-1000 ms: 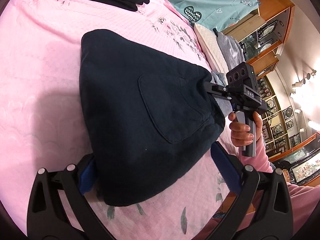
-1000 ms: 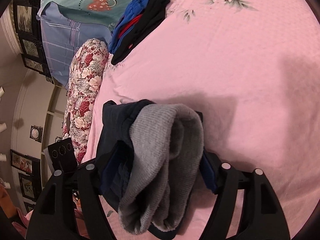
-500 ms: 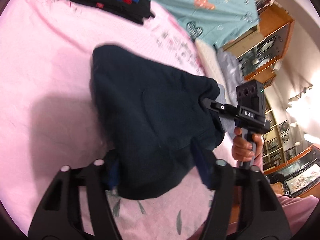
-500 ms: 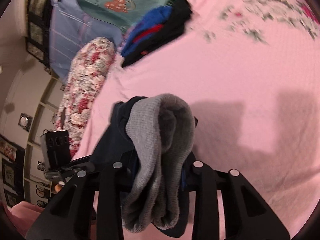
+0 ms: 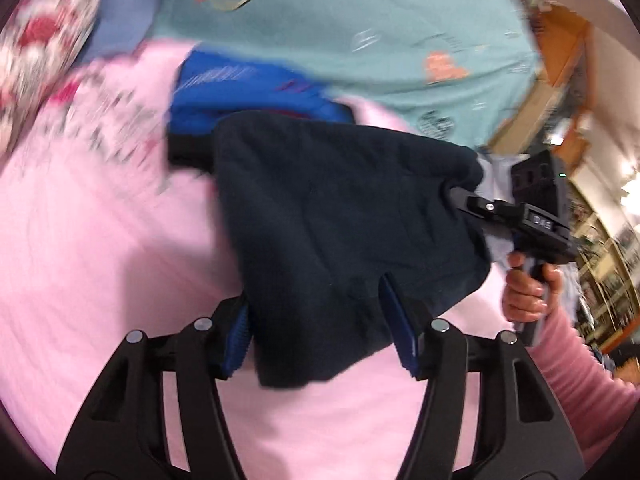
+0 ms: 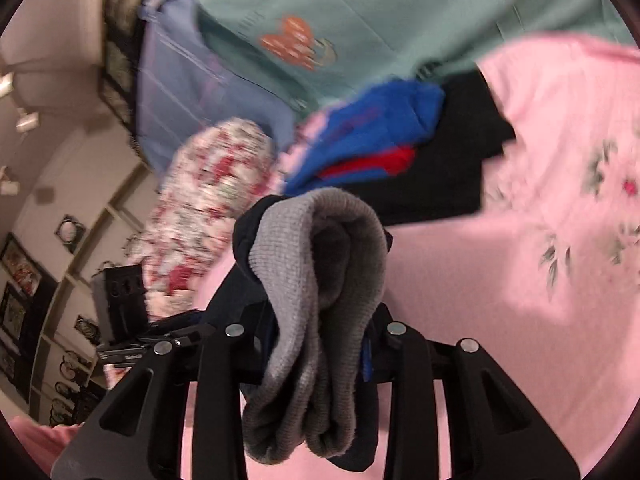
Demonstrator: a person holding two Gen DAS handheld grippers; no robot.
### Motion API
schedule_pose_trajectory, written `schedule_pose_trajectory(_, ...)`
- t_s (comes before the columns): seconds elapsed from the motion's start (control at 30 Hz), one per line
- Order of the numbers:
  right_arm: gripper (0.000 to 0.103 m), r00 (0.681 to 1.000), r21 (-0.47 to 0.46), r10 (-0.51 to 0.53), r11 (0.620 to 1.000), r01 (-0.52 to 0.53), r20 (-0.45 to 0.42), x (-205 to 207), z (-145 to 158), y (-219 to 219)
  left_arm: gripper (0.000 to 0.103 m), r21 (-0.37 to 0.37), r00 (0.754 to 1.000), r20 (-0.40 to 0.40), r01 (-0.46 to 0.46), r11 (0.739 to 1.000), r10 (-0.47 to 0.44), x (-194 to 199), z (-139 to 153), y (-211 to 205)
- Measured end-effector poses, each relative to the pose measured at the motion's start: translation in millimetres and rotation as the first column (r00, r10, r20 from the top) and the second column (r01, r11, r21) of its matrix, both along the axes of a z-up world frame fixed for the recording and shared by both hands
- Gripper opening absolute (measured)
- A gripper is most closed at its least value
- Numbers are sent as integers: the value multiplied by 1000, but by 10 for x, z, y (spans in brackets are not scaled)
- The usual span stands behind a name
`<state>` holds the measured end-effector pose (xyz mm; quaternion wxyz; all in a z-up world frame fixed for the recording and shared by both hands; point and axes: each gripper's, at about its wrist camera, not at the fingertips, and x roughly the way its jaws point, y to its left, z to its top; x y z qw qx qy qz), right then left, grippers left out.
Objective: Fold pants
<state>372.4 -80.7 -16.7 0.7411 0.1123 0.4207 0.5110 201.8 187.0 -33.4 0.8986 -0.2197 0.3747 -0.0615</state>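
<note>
The left gripper [image 5: 320, 322] has its jaws clamped on one end of the folded pants [image 5: 340, 216], the blue pads [image 5: 400, 328] pressed into the dark navy cloth from both sides. The right gripper [image 6: 316, 334] likewise has its jaws closed on the other end of the pants [image 6: 320, 300], where the grey ribbed waistband [image 6: 316, 264] bulges up between them and hangs down below. The pants hang as a bundle between the two grippers, above the pink bed [image 5: 100, 260]. Seen past the left jaws, the right gripper [image 5: 460, 196] bites the far edge, a hand [image 5: 528, 290] in a pink sleeve [image 5: 580, 368] on its handle. Beyond both jaws lies a clothes pile [image 6: 380, 140] in blue, red and black; a floral pillow [image 6: 208, 216] sits left of the right jaws. A teal sheet [image 5: 360, 32] lies farther off. Both views are blurred.
</note>
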Motion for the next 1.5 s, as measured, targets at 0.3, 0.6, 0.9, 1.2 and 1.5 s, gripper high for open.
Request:
schedule_pose_trajectory(0.3, 53, 992, -83, -102, 992, 95, -79, 270, -312, -169, 74, 96, 996, -60, -64, 993, 70, 5, -222, 127)
schedule_pose_trajectory(0.6, 69, 957, -186, -80, 973, 136, 279, -910, 368, -323, 101, 281, 973, 163, -205, 938, 164, -569, 553, -292)
schedule_pose_trajectory(0.9, 96, 914, -312, -149, 909, 277, 376, -1627, 65, -305, 101, 370, 984, 60, -176, 912, 166, -760, 326, -892)
schedule_pose_trajectory(1.2, 96, 866, -310, -192, 880, 361, 461, -1912, -65, -333, 101, 385, 983, 7, -171, 907, 183, -918, 92, -1064)
schedule_pose_trajectory(1.5, 96, 864, -343, -150, 875, 342, 480, -1975, -140, -290, 101, 419, 983, 23, -174, 891, 182, -956, 97, -1144)
